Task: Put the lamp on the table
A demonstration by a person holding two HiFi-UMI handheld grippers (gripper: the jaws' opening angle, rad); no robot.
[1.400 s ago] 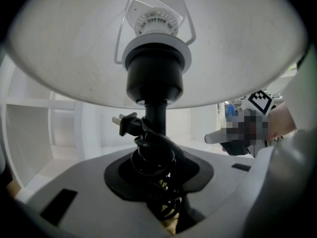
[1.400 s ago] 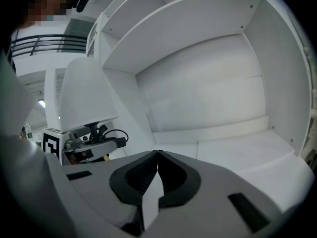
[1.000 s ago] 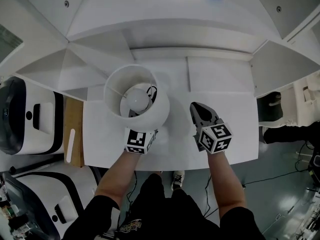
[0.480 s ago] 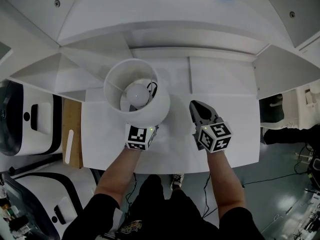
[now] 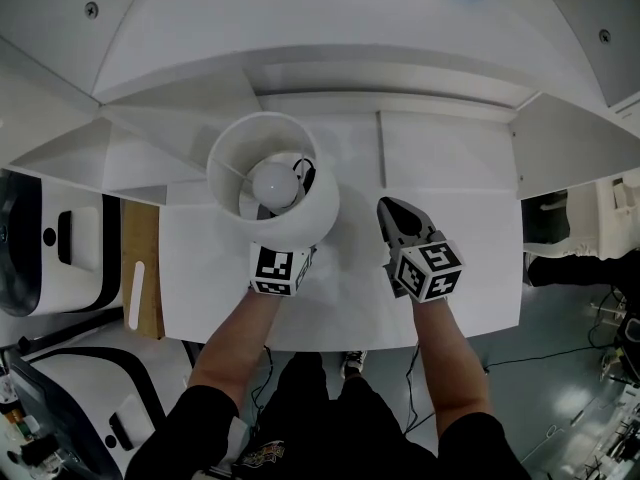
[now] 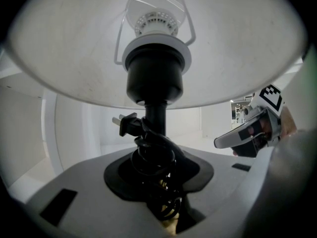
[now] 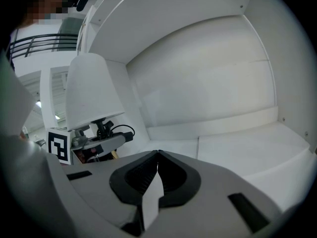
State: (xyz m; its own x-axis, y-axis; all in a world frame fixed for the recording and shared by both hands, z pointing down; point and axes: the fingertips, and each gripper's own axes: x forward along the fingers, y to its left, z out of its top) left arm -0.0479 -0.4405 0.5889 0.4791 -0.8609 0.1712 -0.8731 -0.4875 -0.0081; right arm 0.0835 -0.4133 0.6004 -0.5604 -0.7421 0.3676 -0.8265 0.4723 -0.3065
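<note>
Since the lamp (image 5: pixel 272 183) wears a wide white shade, its foot is hidden from above, and I can't tell whether it touches the white tabletop (image 5: pixel 470 278) beneath it. The left tongs (image 6: pixel 156 170) are clamped on the lamp's black stem, where a black cord (image 6: pixel 153 152) is wound in a coil with its plug (image 6: pixel 126 124) sticking out. A round bulb (image 5: pixel 274 181) sits upright inside the shade. The right tongs (image 5: pixel 397 220), pressed together and empty, are held just right of the lamp.
</note>
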